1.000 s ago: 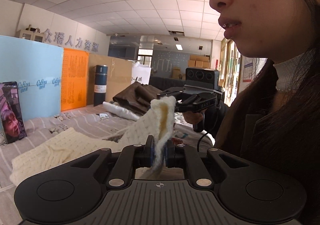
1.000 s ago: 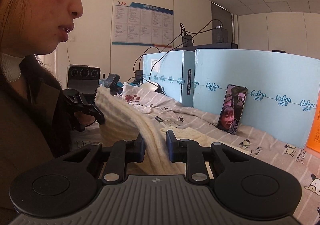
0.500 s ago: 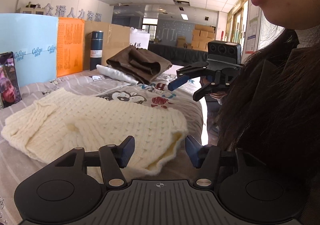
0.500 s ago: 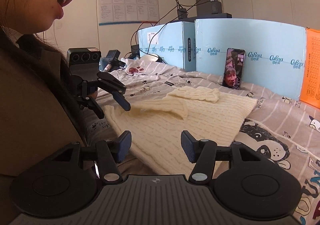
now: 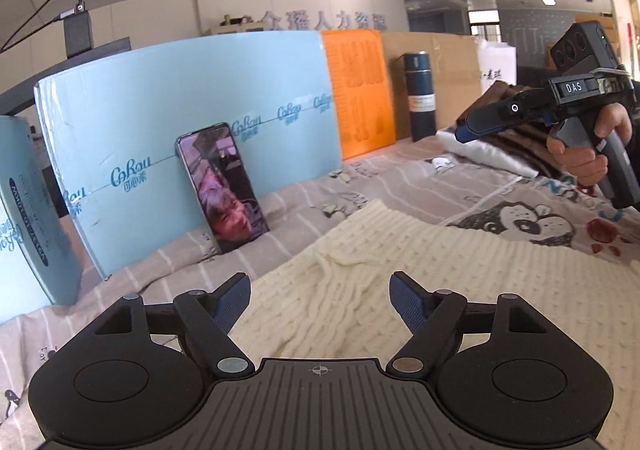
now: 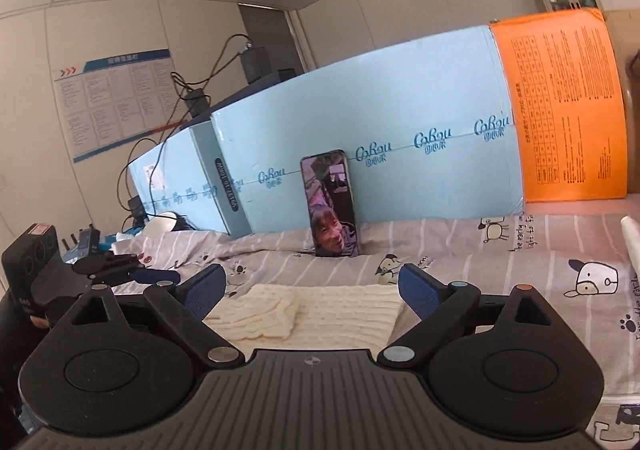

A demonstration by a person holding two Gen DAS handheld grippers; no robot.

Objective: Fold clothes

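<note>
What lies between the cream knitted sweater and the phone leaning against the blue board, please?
Only bare striped bedsheet with small cartoon prints separates the cream knitted sweater from the phone; the right wrist view shows it best.

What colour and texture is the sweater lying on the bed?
Cream white sweater with a ribbed cable knit; clearest in the left wrist view.

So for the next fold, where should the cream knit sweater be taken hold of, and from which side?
Probably at the near hem of the cream knit sweater, coming in low from the person's side. It lies flat on the printed sheet, so only an edge gives the pads something to pinch. The left gripper and right gripper are both open and empty.
</note>
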